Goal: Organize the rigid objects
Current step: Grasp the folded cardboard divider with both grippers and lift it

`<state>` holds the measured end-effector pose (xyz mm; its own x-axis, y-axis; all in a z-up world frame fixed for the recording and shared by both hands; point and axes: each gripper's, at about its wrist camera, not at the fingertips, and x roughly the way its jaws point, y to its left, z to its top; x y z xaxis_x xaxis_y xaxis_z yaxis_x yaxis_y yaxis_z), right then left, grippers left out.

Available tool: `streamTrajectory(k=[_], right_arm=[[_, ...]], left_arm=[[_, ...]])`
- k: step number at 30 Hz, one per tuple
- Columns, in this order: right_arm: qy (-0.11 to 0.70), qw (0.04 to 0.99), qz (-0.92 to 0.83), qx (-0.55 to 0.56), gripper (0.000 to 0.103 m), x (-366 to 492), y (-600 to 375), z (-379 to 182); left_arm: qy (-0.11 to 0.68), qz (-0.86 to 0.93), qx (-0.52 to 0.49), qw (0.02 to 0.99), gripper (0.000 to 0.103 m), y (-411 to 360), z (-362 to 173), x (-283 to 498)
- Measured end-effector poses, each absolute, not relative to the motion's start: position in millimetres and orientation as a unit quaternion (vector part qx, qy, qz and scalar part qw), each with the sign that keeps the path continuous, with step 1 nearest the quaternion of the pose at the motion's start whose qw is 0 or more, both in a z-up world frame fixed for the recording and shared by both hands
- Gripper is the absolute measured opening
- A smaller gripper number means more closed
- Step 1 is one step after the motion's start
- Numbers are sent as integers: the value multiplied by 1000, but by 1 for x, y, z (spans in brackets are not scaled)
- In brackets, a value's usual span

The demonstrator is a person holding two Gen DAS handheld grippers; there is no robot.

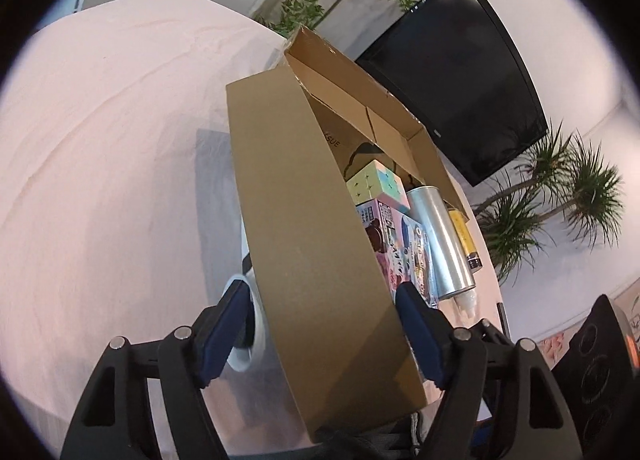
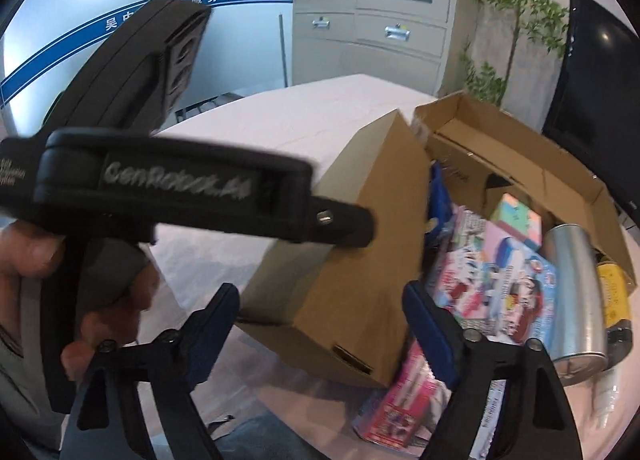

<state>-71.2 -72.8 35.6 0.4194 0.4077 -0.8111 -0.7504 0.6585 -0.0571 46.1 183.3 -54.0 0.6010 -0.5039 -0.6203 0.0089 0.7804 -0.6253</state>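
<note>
My left gripper [image 1: 320,334] straddles the box [image 1: 320,228] flap at 6 o'clock on the table [image 1: 100,140], jaws wide. Right gripper [image 2: 320,334] likewise, unclamped. Cardboard: light, stiff; I grip the edge.

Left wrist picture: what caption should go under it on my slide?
Left hand-held gripper straddles the flap of a cardboard box holding a pastel cube and silver can.
</note>
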Motion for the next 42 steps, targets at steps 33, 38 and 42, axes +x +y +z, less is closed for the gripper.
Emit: streamTrajectory(k=[33, 38, 42], right_arm=[[399, 859, 307, -94, 68, -15, -163, 61], [436, 837, 319, -91, 31, -5, -173, 46], [445, 832, 320, -81, 27, 1, -177, 41]], left_arm=[[421, -255, -220, 842, 63, 101, -9, 87], [403, -197, -235, 862, 63, 130, -7, 55], [401, -124, -249, 873, 64, 154, -14, 12]])
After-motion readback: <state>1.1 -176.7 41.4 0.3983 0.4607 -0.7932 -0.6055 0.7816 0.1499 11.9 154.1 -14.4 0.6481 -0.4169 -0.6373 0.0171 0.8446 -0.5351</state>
